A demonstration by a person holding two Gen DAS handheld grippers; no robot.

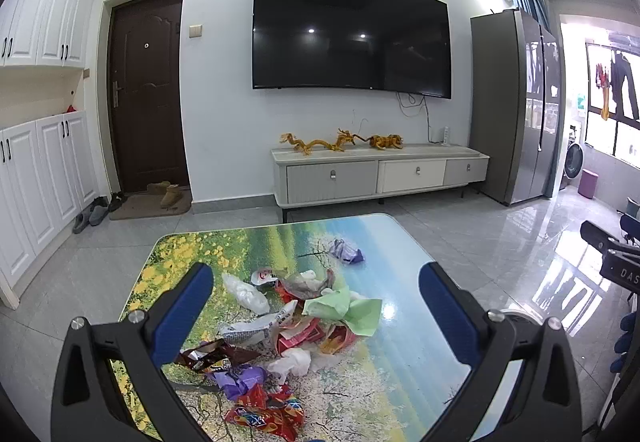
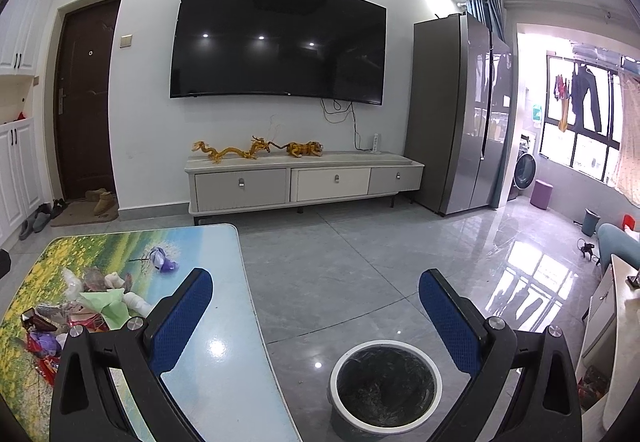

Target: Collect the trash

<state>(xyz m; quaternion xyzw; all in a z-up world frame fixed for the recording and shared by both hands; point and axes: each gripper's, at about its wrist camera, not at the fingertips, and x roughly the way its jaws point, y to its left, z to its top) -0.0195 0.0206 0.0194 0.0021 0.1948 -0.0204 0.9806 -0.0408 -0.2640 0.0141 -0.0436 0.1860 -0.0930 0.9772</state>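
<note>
A heap of trash (image 1: 280, 338) lies on the low table (image 1: 400, 382) with a landscape print: crumpled wrappers, a green bag (image 1: 348, 308), white plastic (image 1: 246, 292), a red wrapper (image 1: 266, 416) and a purple one (image 1: 242, 382). One purple wrapper (image 1: 346, 251) lies apart, farther back. My left gripper (image 1: 316, 282) hangs open above the heap, nothing between its blue pads. My right gripper (image 2: 316, 286) is open too, empty, over the floor right of the table. Below it stands a round bin (image 2: 385, 386) with a white rim and dark liner. The heap (image 2: 92, 306) shows at left there.
A TV cabinet (image 1: 376, 172) with golden figurines stands under a wall TV (image 1: 352, 30). A grey fridge (image 1: 516, 106) is at right, white cupboards (image 1: 36, 162) and a brown door (image 1: 146, 90) at left. Glossy tiled floor (image 2: 360, 266) lies between table and cabinet.
</note>
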